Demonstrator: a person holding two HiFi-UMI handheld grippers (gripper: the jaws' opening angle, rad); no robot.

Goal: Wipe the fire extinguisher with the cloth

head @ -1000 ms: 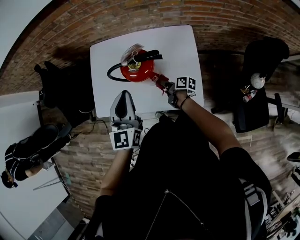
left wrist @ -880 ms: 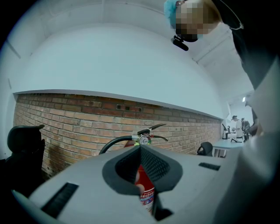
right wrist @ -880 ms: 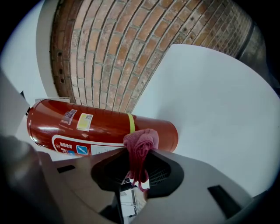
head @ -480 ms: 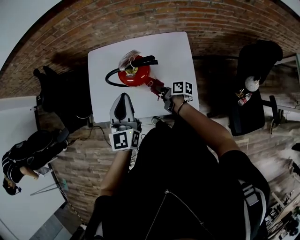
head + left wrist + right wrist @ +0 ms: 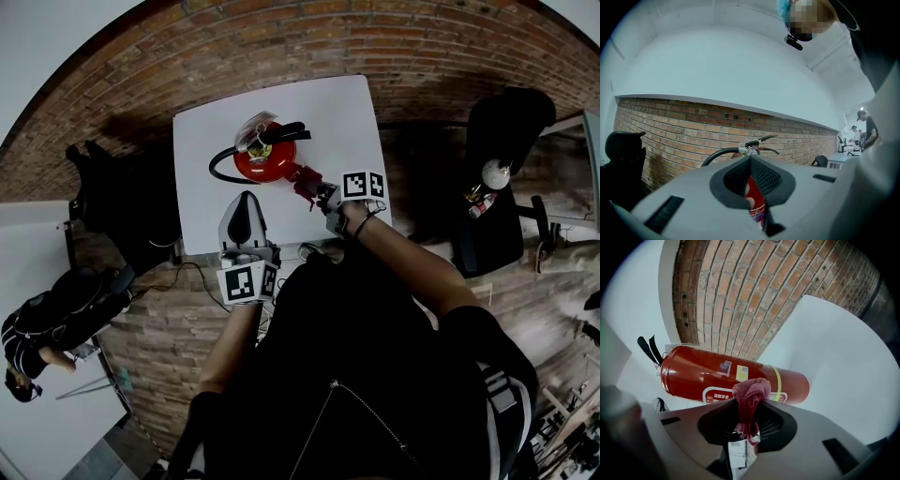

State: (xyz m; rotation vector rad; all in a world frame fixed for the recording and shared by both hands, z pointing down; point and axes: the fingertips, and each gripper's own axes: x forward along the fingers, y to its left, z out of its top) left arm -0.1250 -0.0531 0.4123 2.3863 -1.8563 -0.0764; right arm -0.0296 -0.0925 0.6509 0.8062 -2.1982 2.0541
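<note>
— What do your tools look like?
— My left gripper (image 5: 246,197) is a pale grey shell. My right gripper (image 5: 317,190) matches it. Each carries a white cube (image 5: 248,281) with black square markers.
— And the fingers?
— Grey fingers (image 5: 684,187) with black ribbed pads (image 5: 765,176). I wear a black top (image 5: 375,375) and a dark wristband (image 5: 362,208).

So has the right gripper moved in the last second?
No, not noticeably. The head camera shifted, but the right gripper with its cloth sits at the same spot beside the fire extinguisher.
</note>
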